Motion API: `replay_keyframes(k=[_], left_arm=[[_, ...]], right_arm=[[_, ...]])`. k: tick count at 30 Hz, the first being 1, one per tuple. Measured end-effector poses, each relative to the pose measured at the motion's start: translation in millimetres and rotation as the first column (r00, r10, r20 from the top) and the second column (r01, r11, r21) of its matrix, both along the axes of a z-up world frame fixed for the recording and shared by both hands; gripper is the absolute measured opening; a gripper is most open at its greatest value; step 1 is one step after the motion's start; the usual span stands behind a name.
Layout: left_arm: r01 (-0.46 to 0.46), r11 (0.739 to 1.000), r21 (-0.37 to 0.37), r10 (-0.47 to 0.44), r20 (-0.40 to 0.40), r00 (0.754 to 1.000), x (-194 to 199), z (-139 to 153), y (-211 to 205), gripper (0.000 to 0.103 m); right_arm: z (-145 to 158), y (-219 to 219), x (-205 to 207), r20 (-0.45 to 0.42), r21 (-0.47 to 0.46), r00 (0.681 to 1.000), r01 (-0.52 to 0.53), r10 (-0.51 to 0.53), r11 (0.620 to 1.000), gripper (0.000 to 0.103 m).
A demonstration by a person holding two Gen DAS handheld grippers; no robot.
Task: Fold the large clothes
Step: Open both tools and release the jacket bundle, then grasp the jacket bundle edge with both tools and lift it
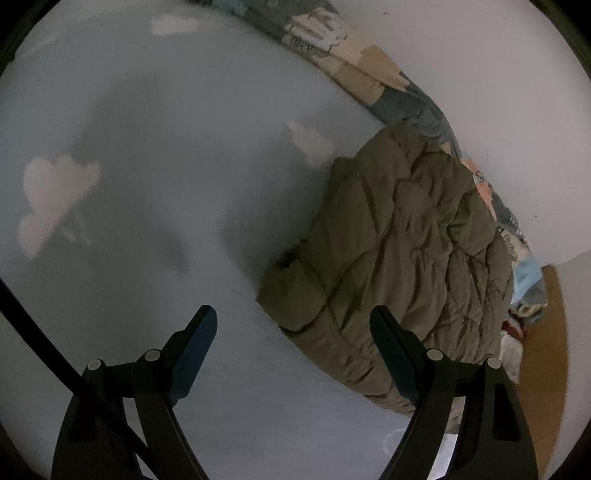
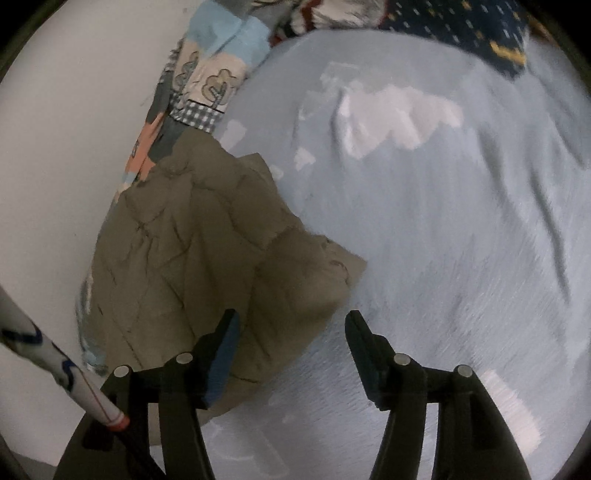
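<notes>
An olive quilted jacket (image 1: 399,251) lies folded into a compact bundle on a light blue bedsheet (image 1: 166,110), close to the wall. My left gripper (image 1: 293,317) hovers open above the sheet, with its right finger over the jacket's near edge and nothing between the fingers. In the right wrist view the same jacket (image 2: 199,251) sits at the left of the sheet (image 2: 461,240). My right gripper (image 2: 291,319) is open too, just above the jacket's near corner, holding nothing.
A patchwork blanket (image 1: 354,62) runs along the white wall (image 1: 498,92) behind the jacket. Dark navy patterned fabric (image 2: 469,26) lies at the far end of the bed. Orange floor (image 1: 543,350) shows past the bed's edge. White cloud prints dot the sheet.
</notes>
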State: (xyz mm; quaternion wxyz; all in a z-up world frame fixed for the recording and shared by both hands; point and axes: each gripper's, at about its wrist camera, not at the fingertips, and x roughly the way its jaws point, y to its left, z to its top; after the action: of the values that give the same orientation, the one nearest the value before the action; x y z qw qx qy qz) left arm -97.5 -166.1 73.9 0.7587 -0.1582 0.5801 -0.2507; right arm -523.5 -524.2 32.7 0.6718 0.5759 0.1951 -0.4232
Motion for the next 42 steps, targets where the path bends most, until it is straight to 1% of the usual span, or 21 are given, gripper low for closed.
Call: replay_keyframes(k=[1,4,11,13,14,15,18,19,20,21,22,23,24,25,26,27,29,34,35,38,42], left_arm=[[-0.009,1.0,-0.013,0.009,-0.02,1.0,-0.6,-4.3,-0.5,0.084],[-0.033,0.999,-0.03,0.031,-0.046,0.998,-1.2,-13.9,-4.2,0.084],[-0.025,0.996,-0.086,0.023,-0.027,0.999,-5.2,-24.8,-23.2,0.084],[-0.025,0.996,-0.088,0.024,-0.014,1.0,-3.4,-28.1,-28.5,0.089],[-0.03,0.995,-0.097,0.029,-0.01,1.0,-3.2,-29.6,-30.4,0.089],[-0.038,0.993,-0.11,0.036,-0.012,0.999,-2.0,-32.5,-33.0,0.091],[-0.048,0.989,-0.138,0.047,-0.012,0.999,0.2,-37.1,-37.1,0.093],[-0.042,0.991,-0.129,0.044,0.007,0.999,-0.9,-35.5,-38.6,0.093],[-0.019,0.995,-0.097,0.023,0.046,0.999,-3.0,-31.3,-43.1,0.092],[0.008,0.998,-0.056,-0.003,0.093,0.996,-5.5,-25.9,-49.7,0.083],[0.034,0.999,-0.008,-0.033,0.141,0.989,-8.3,-19.3,-56.8,0.076],[0.064,0.996,0.066,-0.076,0.211,0.975,-13.4,-9.1,-67.7,0.072],[0.081,0.99,0.115,-0.109,0.26,0.96,-18.5,-2.0,-73.1,0.062],[0.094,0.981,0.172,-0.147,0.323,0.935,-26.4,7.2,-80.7,0.056],[0.099,0.97,0.223,-0.18,0.376,0.909,-33.8,14.9,-87.2,0.053],[0.102,0.955,0.28,-0.221,0.436,0.873,-44.2,23.5,-94.8,0.05],[0.096,0.937,0.335,-0.264,0.503,0.823,-57.4,36.5,-104.2,0.048],[0.093,0.936,0.34,-0.283,0.567,0.773,-69.1,63.0,-103.9,0.045],[0.094,0.937,0.337,-0.283,0.574,0.769,-71.6,67.7,-102.2,0.045],[0.096,0.943,0.318,-0.282,0.615,0.736,-80.7,88.7,-96.4,0.045],[0.103,0.957,0.271,-0.26,0.646,0.717,-85.2,109.9,-90.3,0.044]], right_arm=[[-3.1,-0.4,-1.9,0.03,0.013,1.0,0.01,-0.011,1.0,0.071],[-9.2,-2.1,-5.1,0.092,0.036,0.995,0.039,-0.042,0.999,0.073],[-34.4,-12.1,-11.3,0.234,0.098,0.962,0.118,-0.139,0.988,0.077],[-40.6,-13.8,-9.1,0.256,0.098,0.953,0.138,-0.159,0.985,0.078],[-42.8,-15.5,-7.0,0.257,0.088,0.952,0.147,-0.165,0.985,0.083],[-45.0,-17.5,-5.7,0.259,0.08,0.951,0.152,-0.168,0.985,0.084],[-52.0,-24.6,0.2,0.267,0.069,0.947,0.166,-0.178,0.984,0.087],[-52.0,-27.0,4.6,0.254,0.056,0.953,0.154,-0.164,0.986,0.084],[-49.8,-28.1,6.9,0.23,0.038,0.962,0.143,-0.148,0.989,0.073],[-45.5,-28.8,10.5,0.195,0.012,0.973,0.128,-0.128,0.992,0.065],[-35.8,-28.5,17.0,0.141,-0.04,0.986,0.098,-0.091,0.994,0.052],[-28.4,-27.9,22.3,0.094,-0.081,0.993,0.073,-0.065,0.994,0.044],[-17.5,-25.7,30.4,0.023,-0.133,0.999,0.039,-0.036,0.99,0.042],[-9.3,-23.0,36.6,-0.03,-0.172,0.999,0.016,-0.021,0.985,0.038],[1.4,-17.8,44.6,-0.102,-0.224,0.995,-0.019,-0.004,0.974,0.035],[10.6,-13.1,51.9,-0.16,-0.268,0.987,-0.05,0.007,0.962,0.034],[29.5,-2.1,65.4,-0.262,-0.351,0.965,-0.116,0.022,0.929,0.031],[63.6,20.8,77.6,-0.384,-0.474,0.923,-0.233,0.039,0.849,0.029],[68.2,24.5,78.4,-0.394,-0.488,0.918,-0.244,0.038,0.838,0.029],[84.2,33.9,82.0,-0.424,-0.534,0.905,-0.276,0.03,0.799,0.028],[108.1,50.9,77.7,-0.43,-0.592,0.902,-0.296,0.017,0.75,0.028]])
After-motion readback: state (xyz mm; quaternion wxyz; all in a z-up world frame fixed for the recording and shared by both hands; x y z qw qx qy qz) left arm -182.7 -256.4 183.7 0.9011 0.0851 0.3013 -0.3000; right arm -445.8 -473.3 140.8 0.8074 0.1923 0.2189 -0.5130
